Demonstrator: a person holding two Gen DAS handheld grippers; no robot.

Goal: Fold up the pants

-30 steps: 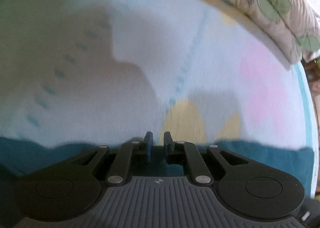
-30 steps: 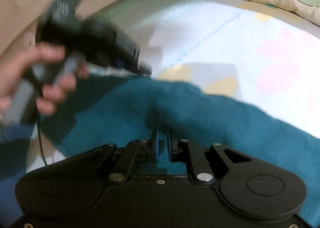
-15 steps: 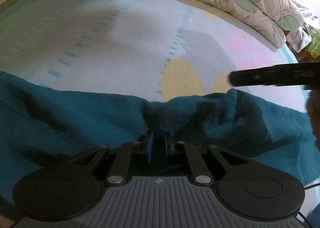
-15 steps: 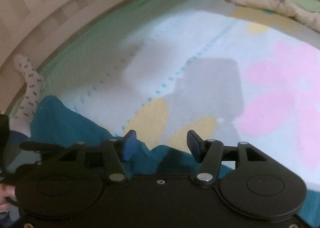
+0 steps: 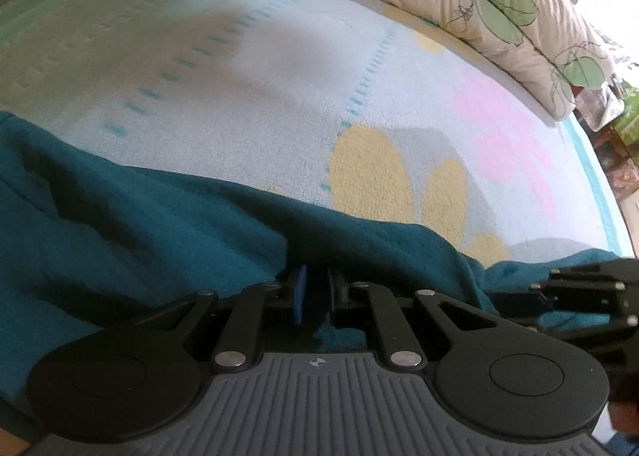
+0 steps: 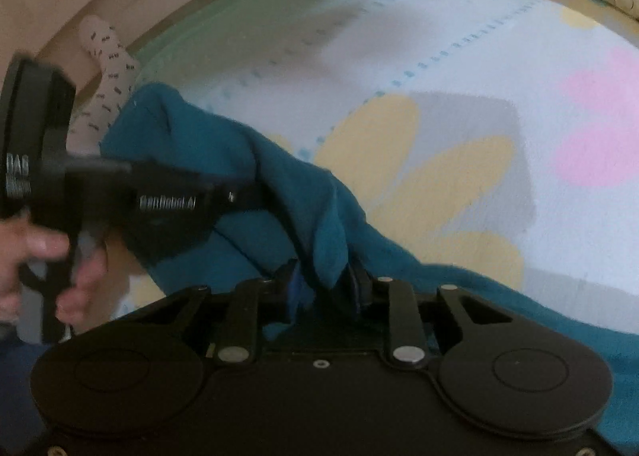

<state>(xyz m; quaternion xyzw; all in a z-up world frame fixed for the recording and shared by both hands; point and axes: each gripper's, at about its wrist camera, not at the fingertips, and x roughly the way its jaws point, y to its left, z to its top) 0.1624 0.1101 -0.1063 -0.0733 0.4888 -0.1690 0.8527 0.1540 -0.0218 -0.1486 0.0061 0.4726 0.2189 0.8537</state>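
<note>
My left gripper is pressed together on a fold of the teal pants. My right gripper is closing, with a raised ridge of the same pants between its jaws. The pants lie bunched across the near edge of the bed, on the flowered blanket. Beyond the pants the blanket's yellow and pink petals spread out, and farthest from them a leaf-print pillow lies at the bed's head.

Both wrist views close, angled down, sharing teal pants on flowered blanket
</note>
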